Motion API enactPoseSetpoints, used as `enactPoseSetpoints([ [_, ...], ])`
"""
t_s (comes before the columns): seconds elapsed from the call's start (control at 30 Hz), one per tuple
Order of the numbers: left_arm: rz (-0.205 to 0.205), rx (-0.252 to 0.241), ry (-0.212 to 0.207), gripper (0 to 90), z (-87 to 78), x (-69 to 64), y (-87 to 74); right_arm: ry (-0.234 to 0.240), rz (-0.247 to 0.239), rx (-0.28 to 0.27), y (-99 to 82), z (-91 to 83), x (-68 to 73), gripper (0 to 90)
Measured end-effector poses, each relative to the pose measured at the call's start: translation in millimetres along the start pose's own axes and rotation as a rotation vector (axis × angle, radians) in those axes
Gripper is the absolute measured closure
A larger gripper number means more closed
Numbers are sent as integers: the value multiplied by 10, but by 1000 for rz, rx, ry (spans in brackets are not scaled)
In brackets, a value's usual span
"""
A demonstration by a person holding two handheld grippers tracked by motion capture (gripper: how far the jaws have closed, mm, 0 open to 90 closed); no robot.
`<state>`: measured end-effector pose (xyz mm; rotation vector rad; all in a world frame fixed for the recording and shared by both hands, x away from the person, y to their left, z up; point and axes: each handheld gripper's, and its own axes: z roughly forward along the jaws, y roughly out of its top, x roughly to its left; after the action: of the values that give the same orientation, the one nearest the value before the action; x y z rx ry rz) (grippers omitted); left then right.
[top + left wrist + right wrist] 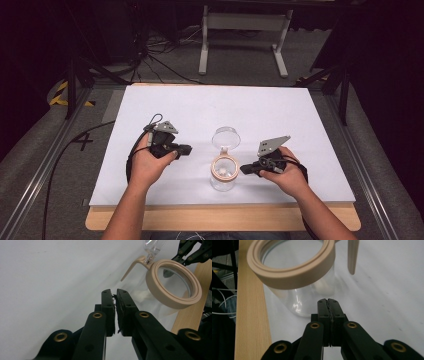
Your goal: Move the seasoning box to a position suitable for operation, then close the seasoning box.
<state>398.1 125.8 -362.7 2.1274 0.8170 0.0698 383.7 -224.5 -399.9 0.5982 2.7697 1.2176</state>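
In the left gripper view the jar's hinged clear lid (153, 246) is cut off by the top edge. Small pale contents inside the glass jar (223, 176) are too blurred to identify.

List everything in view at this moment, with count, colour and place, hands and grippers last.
jar: one, clear with a beige rim, near edge of the sheet, between the grippers; something pale lies inside
lid: one, clear, hinged open behind the jar
sheet: one, white, covers the table
table: one, light wood, edge shows nearest the person
cables: several, dark, on the floor beyond the table
frame: one, white, on the floor at the far side
hands: two, left hand and right hand, each holds a gripper
left gripper: black, left of the jar, jaws shut
right gripper: black, right of the jar, jaws shut
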Motion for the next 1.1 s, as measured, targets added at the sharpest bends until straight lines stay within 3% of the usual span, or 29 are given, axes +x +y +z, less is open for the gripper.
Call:
enactPoseSetpoints([
  [0.23,23,-14,-8,854,45,-34,103,-27,14,-88,88,-214,73,898],
  [0.4,49,-43,-51,883,68,-93,189,-22,14,-118,140,-267,160,898],
  [0.47,69,-56,-47,891,71,-106,224,-22,11,-139,161,-280,195,898],
  [0.57,89,-81,-32,895,93,-90,290,-23,11,-159,170,-293,240,898],
  [0.77,54,-156,-72,898,202,-67,362,-38,0,-157,147,-236,343,899],
  [0.87,68,-167,-68,897,241,-90,417,-37,-11,-173,168,-230,399,898],
  [1.1,82,-194,-78,895,282,-102,480,-40,18,-236,286,-186,427,898],
])
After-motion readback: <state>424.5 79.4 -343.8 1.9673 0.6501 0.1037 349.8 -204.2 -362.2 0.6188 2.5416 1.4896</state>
